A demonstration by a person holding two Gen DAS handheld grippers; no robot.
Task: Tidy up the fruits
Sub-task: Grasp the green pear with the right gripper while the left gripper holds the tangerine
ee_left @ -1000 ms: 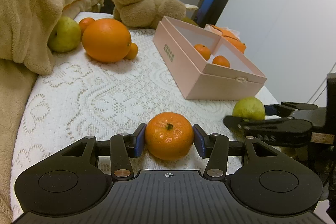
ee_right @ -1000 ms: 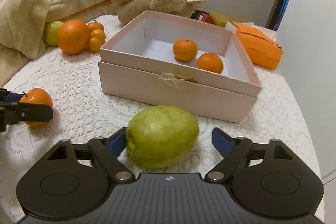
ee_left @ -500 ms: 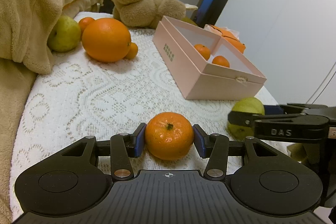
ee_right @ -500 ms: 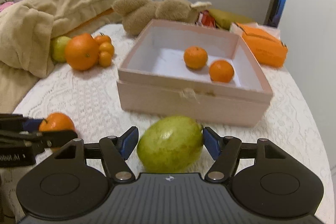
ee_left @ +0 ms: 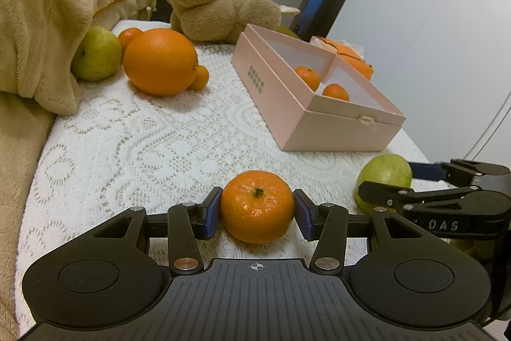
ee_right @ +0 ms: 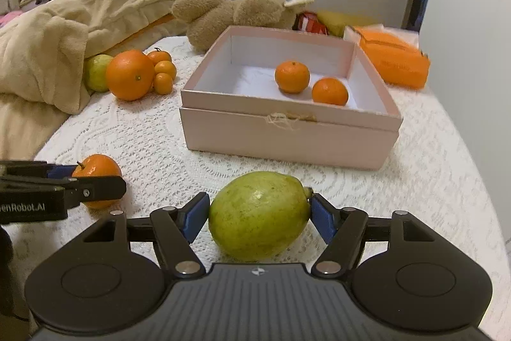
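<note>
Our left gripper clamps its blue pads on a small round orange mandarin resting on the white lace cloth, in front of the open pink cardboard box. Our right gripper grips a green oval guava on the cloth, just before the box's front wall.

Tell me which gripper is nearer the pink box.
Right. The right gripper, shut on the green fruit, sits just in front of the pink box; the left gripper, shut on the mandarin, is farther back and off to its left.
</note>
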